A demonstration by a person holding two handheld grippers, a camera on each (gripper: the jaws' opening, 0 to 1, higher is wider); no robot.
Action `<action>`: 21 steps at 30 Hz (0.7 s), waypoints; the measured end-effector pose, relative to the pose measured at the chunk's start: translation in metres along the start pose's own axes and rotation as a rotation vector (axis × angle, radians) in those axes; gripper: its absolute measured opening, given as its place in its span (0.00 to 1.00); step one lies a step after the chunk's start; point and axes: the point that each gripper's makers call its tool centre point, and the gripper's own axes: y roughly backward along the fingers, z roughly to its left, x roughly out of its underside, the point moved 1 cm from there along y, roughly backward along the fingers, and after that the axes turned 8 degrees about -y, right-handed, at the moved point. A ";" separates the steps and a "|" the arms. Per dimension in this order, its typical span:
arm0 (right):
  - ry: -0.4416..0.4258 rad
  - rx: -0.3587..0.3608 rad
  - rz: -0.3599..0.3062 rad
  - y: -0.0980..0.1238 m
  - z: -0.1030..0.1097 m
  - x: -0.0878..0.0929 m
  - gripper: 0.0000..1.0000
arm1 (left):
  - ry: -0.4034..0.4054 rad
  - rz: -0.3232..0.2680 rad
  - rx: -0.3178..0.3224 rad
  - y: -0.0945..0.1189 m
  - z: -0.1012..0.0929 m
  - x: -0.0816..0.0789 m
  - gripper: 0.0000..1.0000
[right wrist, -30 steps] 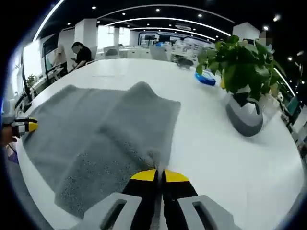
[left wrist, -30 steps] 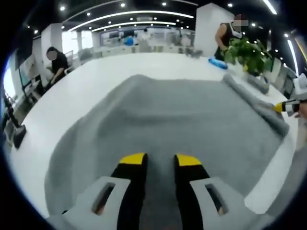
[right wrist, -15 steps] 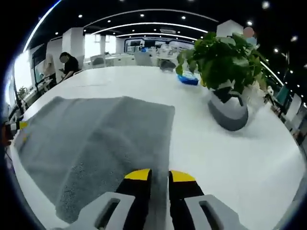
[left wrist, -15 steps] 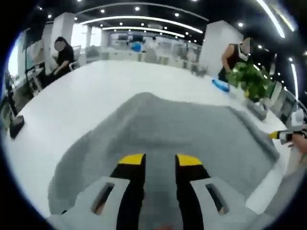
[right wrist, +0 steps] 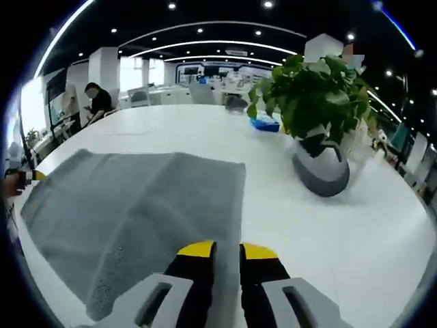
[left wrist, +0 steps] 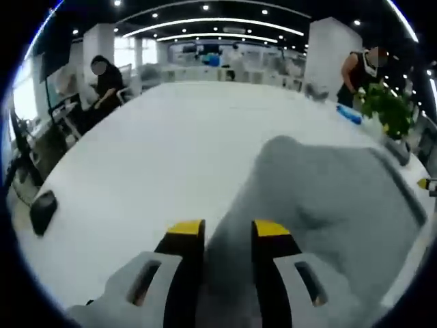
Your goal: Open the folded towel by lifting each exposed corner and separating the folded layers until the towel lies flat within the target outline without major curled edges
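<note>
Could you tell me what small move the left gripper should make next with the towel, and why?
Probably draw the left gripper outward over the bare table. Its jaws stand apart with the towel's edge between them, and there the cloth humps up, while the right gripper's side lies flat.

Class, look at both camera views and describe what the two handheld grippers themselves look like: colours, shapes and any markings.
The left gripper and the right gripper look alike. Each has two long black jaws capped with bright yellow tips. Each jaw rises from a pale grey moulded base piece with a slanted oblong slot cut through it. No cables, lettering or sleeves are visible on either one.
</note>
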 end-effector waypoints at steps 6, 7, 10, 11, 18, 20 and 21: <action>-0.004 0.012 -0.020 0.002 -0.007 -0.006 0.09 | -0.028 0.006 0.011 -0.005 -0.013 0.005 0.08; -0.004 0.015 -0.025 0.002 -0.008 -0.008 0.09 | -0.034 -0.004 -0.004 -0.001 -0.013 0.000 0.05; -0.004 0.013 -0.035 0.003 -0.007 -0.010 0.08 | -0.050 -0.089 0.005 0.013 -0.027 -0.017 0.03; -0.007 0.008 -0.035 0.003 -0.005 -0.010 0.08 | -0.102 -0.113 0.001 0.018 -0.035 -0.022 0.03; 0.013 -0.028 -0.055 0.000 0.013 -0.016 0.07 | -0.254 -0.133 0.092 0.037 -0.097 -0.026 0.03; 0.026 -0.038 -0.058 0.000 0.017 -0.017 0.07 | -0.278 -0.123 0.126 0.038 -0.114 -0.024 0.03; 0.029 -0.046 -0.056 -0.001 0.020 -0.017 0.07 | -0.283 -0.113 0.146 0.038 -0.123 -0.022 0.03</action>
